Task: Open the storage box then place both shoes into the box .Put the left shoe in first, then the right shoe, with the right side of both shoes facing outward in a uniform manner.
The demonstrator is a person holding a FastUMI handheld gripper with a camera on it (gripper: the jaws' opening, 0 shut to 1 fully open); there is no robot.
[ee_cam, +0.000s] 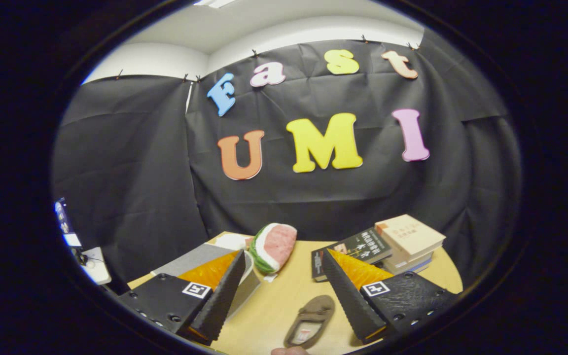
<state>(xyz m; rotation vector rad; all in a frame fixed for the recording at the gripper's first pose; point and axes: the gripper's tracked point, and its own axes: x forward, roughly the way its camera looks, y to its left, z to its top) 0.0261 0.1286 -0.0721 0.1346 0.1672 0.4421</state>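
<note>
One shoe (309,320), a brown slip-on with its opening facing up, lies flat on the tan table (284,301). You will find it between the two fingers and low down, nearer the right finger (350,296), touching neither.

Your gripper (281,259) is spread wide; the jaws stand well apart and hold nothing. The left finger (222,296) overlaps a grey-and-white box-like thing (200,256) on the table's left side; whether this is the storage box, or whether it is open, you cannot tell.

Open room: the bare tabletop between the fingers runs from the shoe forward to the watermelon-slice cushion (275,246), which lies just ahead of the fingertips. The table's far edge meets the black cloth wall (313,197) directly behind the cushion. The table's right edge curves away past the stack of books (387,246).

Count:
- Shoes: one.
- Cushions: one.
- Books: at least three, stacked at the far right beyond the right finger, the dark one lowest and sticking out leftward.
- Fingers: two.

A pale rounded shape, possibly a fingertip (289,351), shows just beside the shoe's near end.
</note>
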